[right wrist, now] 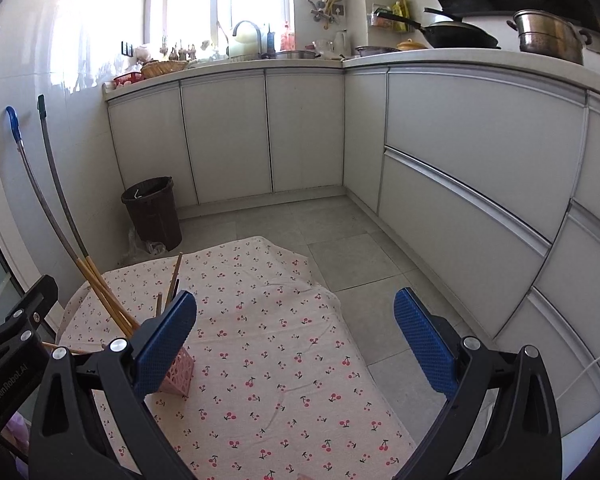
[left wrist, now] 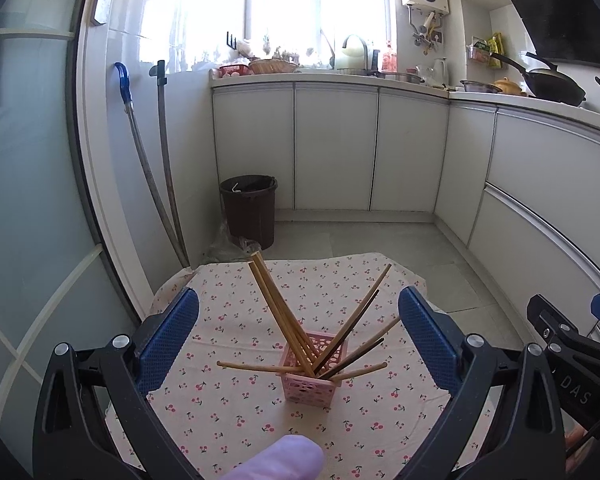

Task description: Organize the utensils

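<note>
Blue-padded left tool (left wrist: 298, 338) and right tool (right wrist: 296, 338) both hang spread apart, empty. Beyond them, mid-table (left wrist: 220, 420) on cherry-print cloth, a pink perforated holder (left wrist: 313, 378) carries splayed wooden chopsticks (left wrist: 278, 312): likely light, stiff, slippery; pinch mid-shaft. A brown bin (left wrist: 250, 210) stands farther back.

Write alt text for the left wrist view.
An open left gripper with blue padded fingers faces a pink perforated plastic holder of splayed wooden chopsticks standing on a cherry-print cloth, white kitchen cabinets behind.
</note>
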The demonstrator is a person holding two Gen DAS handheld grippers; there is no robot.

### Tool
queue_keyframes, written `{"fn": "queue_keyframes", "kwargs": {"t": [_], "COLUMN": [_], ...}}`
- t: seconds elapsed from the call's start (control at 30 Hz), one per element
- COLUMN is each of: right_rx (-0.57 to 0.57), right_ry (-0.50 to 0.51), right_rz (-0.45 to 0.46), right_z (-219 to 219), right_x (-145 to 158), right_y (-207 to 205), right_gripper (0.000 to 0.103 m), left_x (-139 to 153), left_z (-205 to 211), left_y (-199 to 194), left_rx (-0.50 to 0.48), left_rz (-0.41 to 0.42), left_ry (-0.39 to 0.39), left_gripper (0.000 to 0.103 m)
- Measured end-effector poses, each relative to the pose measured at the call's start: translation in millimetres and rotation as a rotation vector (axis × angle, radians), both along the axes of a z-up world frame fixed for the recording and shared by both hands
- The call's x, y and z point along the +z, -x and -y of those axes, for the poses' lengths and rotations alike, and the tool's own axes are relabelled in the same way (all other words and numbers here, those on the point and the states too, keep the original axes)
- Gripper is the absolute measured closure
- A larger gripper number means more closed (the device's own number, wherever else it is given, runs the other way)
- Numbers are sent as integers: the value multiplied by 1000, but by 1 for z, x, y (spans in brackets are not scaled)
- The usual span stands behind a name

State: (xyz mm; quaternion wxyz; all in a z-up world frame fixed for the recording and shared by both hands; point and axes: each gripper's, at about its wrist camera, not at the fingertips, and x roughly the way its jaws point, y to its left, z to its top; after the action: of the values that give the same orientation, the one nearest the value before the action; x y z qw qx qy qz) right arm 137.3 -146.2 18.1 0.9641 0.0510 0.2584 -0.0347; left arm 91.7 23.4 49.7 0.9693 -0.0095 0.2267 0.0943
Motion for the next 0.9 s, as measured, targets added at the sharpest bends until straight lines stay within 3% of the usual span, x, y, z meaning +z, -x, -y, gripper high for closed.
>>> {"fn": "queue_keyframes", "kwargs": {"t": [0.9], "right_rx": [5], "right_ry": [-3], "right_rz": [-8], "right_z": [0], "right_x": [-6], "right_y": [-2], "right_gripper": [7], "left_x": [-4], "left_z": [-3], "left_y": [-3], "left_rx": [5], "left_rz": [-13], "left_ry": [-2], "left_gripper": [7]}}
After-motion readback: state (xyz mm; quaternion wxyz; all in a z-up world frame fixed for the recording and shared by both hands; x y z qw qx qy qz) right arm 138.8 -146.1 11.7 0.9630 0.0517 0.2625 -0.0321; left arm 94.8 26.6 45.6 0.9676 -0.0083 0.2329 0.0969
